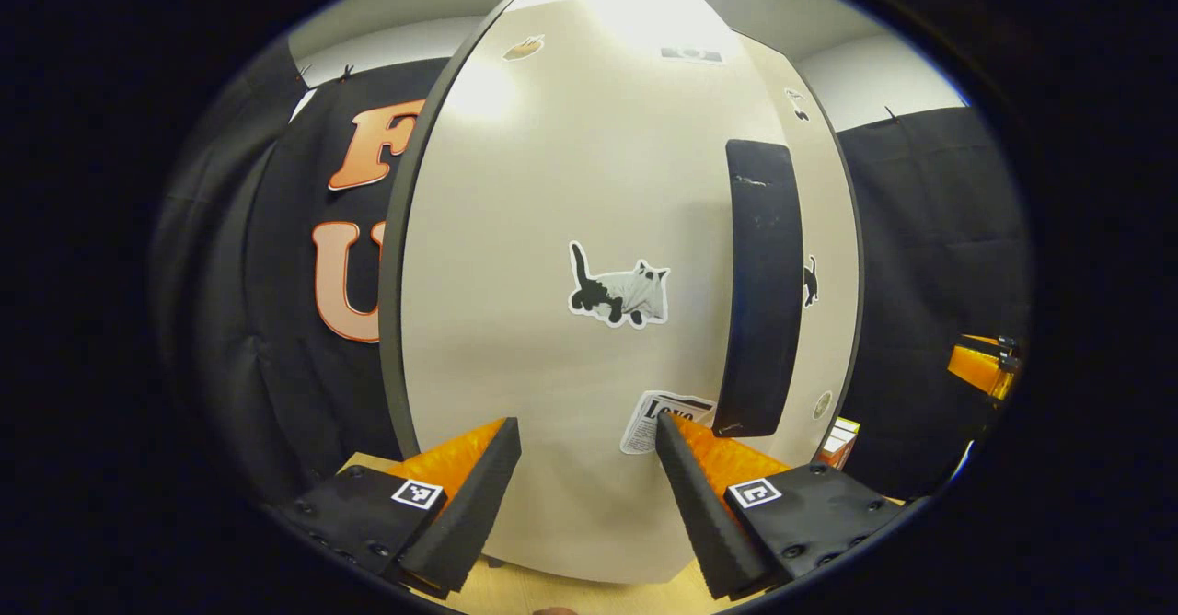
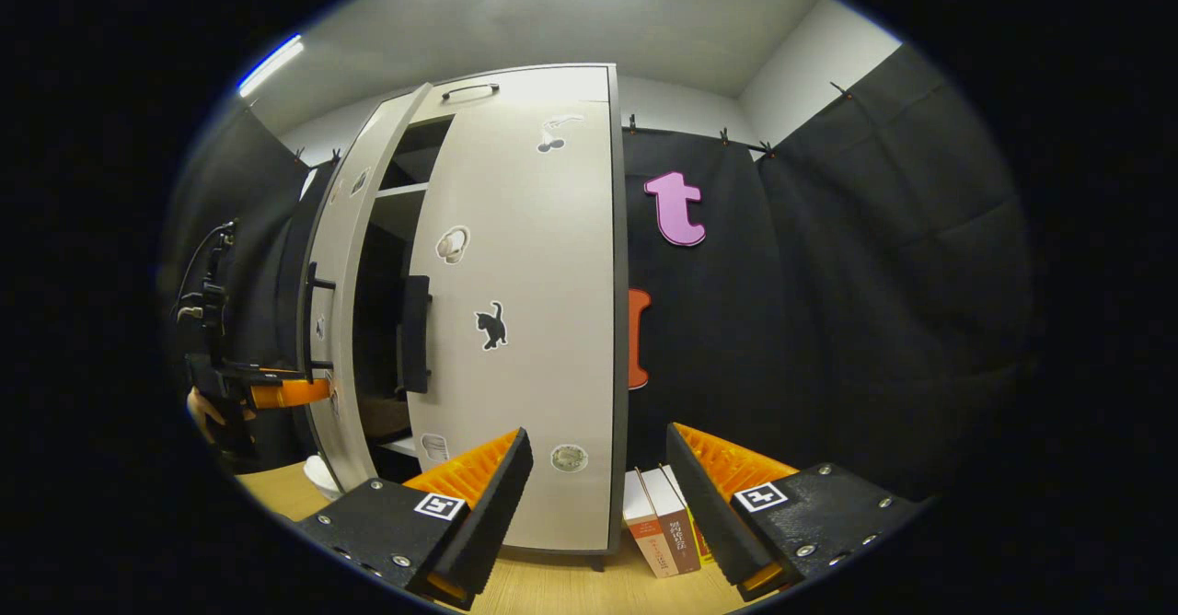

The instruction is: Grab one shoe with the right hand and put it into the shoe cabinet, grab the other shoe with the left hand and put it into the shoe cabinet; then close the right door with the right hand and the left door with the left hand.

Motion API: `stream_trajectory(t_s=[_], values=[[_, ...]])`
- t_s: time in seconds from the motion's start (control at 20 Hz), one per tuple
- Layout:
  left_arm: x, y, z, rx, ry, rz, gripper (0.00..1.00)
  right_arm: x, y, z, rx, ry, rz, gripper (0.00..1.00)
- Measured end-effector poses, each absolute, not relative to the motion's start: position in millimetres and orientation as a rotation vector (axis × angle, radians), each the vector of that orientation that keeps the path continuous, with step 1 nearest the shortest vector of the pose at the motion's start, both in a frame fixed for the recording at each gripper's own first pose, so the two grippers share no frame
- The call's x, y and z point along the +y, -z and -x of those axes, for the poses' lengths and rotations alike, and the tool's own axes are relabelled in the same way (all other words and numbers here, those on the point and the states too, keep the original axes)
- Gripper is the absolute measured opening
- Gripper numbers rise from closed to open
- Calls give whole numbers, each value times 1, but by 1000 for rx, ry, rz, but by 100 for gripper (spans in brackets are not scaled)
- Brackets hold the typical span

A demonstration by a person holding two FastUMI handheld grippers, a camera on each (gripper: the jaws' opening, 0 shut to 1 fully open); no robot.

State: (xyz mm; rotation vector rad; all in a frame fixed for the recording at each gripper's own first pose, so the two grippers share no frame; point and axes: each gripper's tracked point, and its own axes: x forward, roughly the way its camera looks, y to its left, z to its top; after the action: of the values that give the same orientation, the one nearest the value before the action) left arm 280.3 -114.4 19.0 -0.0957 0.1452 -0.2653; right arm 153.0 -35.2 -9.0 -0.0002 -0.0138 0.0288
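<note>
Right door shut, left door ajar, both grippers empty before the cabinet.

In the left gripper view, the left gripper (image 1: 587,445) sits with jaws spread and nothing between them, close to the face of the left door (image 1: 552,228), just below a cat sticker (image 1: 619,295); the door's dark handle (image 1: 762,288) stands upright to the right. In the right gripper view, the right gripper (image 2: 598,454) also has its jaws spread and empty, over the wooden floor (image 2: 571,592). Books (image 2: 658,518) stand beyond it, beside the cabinet (image 2: 515,81). The right door (image 2: 534,394) lies closed; the left door stands ajar, with dark shelves in the gap. The shoes cannot be made out inside. The left gripper is at that door's far-left edge.
</note>
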Motion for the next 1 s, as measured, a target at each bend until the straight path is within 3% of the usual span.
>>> stream_trajectory(t_s=[0.05, 0.3, 0.5, 0.55, 0.85, 1.0], values=[[-115, -18, -282, 149, 259, 94, 94, -35, 12, -155, -9, -30, -3, 91], [-119, -14, -292, 162, 227, 72, 99, -28, 25, -168, 13, -43, -8, 91], [-120, -16, -294, 168, 207, 71, 94, -20, 33, -181, 32, -51, -16, 91], [-121, -16, -294, 170, 199, 70, 100, -18, 34, -183, 36, -53, -18, 91], [-120, -18, -290, 179, 135, 66, 97, -9, 36, -191, 58, -63, -44, 91], [-124, -6, -285, 253, 143, 71, 97, -9, 33, -192, 75, -66, -64, 91]])
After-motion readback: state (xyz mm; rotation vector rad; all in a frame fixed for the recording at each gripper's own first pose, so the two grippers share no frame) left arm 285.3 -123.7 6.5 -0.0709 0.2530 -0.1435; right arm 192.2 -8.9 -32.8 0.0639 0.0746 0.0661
